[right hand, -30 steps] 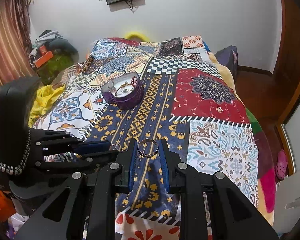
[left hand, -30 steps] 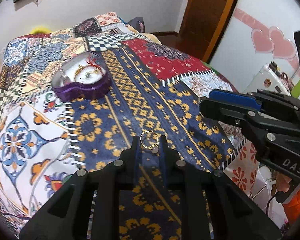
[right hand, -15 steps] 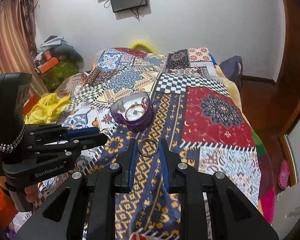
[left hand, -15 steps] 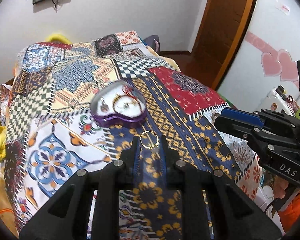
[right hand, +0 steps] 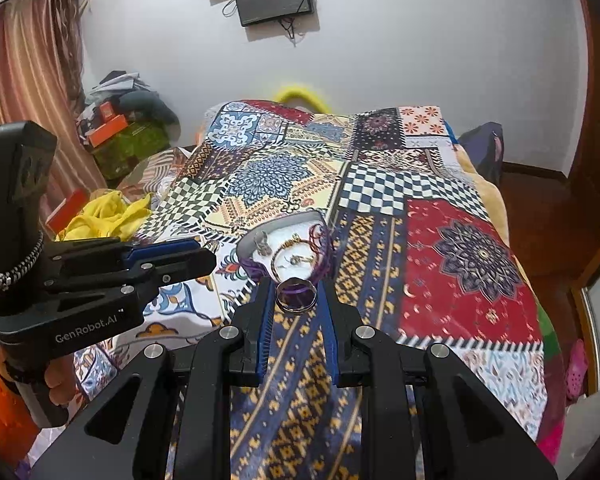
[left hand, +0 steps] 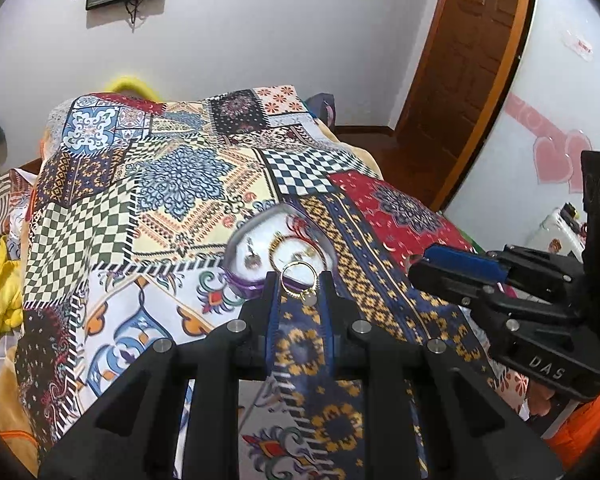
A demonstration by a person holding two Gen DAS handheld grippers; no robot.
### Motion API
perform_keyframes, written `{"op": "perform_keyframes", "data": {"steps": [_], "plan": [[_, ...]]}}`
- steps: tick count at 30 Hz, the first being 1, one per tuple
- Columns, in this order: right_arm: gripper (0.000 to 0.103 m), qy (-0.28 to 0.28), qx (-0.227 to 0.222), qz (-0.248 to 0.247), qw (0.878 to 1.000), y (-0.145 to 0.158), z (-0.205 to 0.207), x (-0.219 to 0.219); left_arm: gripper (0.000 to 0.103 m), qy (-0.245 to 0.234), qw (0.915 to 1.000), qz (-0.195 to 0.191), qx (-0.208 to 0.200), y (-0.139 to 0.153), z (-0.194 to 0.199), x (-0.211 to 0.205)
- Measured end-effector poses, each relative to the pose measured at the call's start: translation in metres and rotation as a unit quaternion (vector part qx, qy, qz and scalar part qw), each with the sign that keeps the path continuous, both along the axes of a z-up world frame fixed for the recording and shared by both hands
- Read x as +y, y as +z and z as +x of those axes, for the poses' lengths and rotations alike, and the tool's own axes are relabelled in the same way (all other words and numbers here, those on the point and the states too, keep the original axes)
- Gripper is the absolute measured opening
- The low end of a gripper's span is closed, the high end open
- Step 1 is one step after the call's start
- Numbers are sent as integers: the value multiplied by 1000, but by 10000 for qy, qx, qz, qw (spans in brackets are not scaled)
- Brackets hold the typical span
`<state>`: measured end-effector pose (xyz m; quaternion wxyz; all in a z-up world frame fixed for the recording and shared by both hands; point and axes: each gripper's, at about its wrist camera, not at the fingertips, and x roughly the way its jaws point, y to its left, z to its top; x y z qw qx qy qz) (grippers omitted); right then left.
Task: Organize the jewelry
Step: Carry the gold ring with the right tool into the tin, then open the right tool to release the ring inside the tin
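Nearest the left wrist camera, the left claw point(left hand: 299, 286) is narrowed on a gold ring point(left hand: 299, 280) with a small pale stone, pinched across its band between the blue pads; the right claw point(right hand: 296, 295) likewise grips a plain silver ring point(right hand: 296, 298) at its tips. Both rings hang in the air above the patchwork bedspread point(right hand: 460, 248), just short of the purple heart-shaped jewelry box point(right hand: 288, 248), which sits open on the bed and already holds a bangle and some smaller pieces. The step in hand appears to be carrying the two rings to that box. To do it well, each claw should probably come over a bare patch of the white lining, not over the bangle, and sink close to it before the pads part, since a ring let go from height would likely bounce or roll onto the busy cloth, where it would be hard to find. Releasing one ring at a time would keep the two claws from crowding each other over the small box.
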<state>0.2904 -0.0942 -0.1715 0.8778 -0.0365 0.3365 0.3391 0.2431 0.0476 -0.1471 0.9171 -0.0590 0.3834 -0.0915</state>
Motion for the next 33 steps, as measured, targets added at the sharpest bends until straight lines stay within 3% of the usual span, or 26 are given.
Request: {"op": "perform_keyframes", "data": {"steps": [19, 27, 33], "plan": [[20, 157, 327, -195, 9991, -23, 47, 32, 17, -36, 9996, -212, 193, -17, 58, 14], [20, 285, 506, -304, 9978, -35, 53, 42, 17, 19, 9976, -548, 433, -33, 76, 23], [20, 324, 485, -378, 9976, -38, 54, 45, 17, 27, 9974, -564, 444, -36, 78, 23]]}}
